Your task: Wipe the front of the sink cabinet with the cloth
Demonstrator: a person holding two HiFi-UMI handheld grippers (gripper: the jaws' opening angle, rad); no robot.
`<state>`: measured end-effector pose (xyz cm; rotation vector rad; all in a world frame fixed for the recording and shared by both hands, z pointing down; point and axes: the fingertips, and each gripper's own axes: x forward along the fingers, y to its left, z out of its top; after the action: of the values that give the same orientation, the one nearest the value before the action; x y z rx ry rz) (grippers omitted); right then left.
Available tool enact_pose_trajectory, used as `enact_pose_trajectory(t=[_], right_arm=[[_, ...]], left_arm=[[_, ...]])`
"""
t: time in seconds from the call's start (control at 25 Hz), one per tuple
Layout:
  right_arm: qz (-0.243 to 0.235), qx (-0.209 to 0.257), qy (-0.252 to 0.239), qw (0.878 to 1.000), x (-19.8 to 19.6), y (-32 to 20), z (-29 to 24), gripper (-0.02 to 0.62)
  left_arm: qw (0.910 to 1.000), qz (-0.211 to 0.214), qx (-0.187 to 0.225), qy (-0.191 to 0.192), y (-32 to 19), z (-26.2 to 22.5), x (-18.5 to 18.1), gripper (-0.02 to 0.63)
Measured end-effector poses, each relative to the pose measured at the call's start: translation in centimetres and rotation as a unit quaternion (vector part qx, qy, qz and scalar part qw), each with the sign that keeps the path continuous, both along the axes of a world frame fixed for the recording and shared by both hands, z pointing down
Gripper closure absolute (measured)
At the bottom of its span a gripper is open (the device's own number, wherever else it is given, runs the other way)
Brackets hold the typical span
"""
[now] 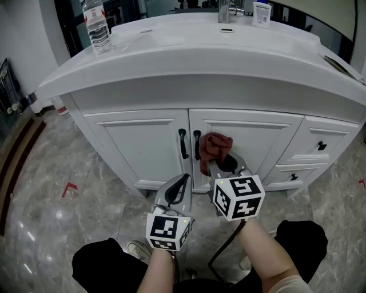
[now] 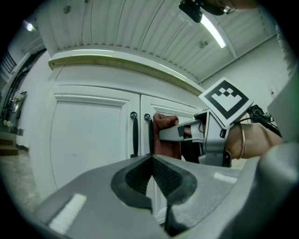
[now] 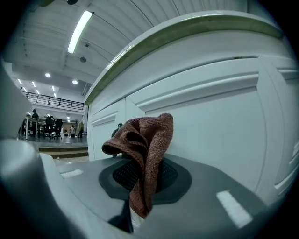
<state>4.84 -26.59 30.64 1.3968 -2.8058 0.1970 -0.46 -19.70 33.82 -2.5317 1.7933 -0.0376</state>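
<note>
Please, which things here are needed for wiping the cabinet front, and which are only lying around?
For the job: cloth, held in the right gripper; cabinet front.
Just lying about: water bottle; small white container by the tap; red floor mark.

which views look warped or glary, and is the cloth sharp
Head view: fisheye bows the sink cabinet; lights glare off the glossy floor. Left gripper view: round black vignette, strip light blown out. Right gripper view: cloth sharp, weave visible.
</note>
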Motion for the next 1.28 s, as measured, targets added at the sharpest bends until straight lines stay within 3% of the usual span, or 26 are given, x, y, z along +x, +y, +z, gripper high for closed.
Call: enact_pose_trajectory(t=[0.16,0.4,0.8,1.12,1.28], right_arm=[[-0.002,0.003,0.0,1.0,0.5,-0.2,0.1,0.514],[0.052,0.001,0.005,0.999,4.4,-0.7,0.3,0.514],[0.179,0.005,0.0,0.984,17.5,-1.2,-1.0,0.515],[0.205,-0.014,0.015,0.979,22.3,-0.8,0.3,0.515],[0.189,-0.014,0.015,0.982,21.9,-0.4,0.8,0.515]], left_arm=[[0.9999,-0.003,0.002,0.011,-0.3,0.1,-0.6,0.606],[0.9994,0.026,0.012,0.019,-0.6,-0.2,2.0,0.606],[0.9967,0.069,0.018,0.038,-0.6,-0.4,7.0,0.606],[0.9959,0.072,0.022,0.051,-1.4,-0.7,9.3,0.606],[0.9959,0.071,0.022,0.051,-1.8,-0.5,10.4,0.606]])
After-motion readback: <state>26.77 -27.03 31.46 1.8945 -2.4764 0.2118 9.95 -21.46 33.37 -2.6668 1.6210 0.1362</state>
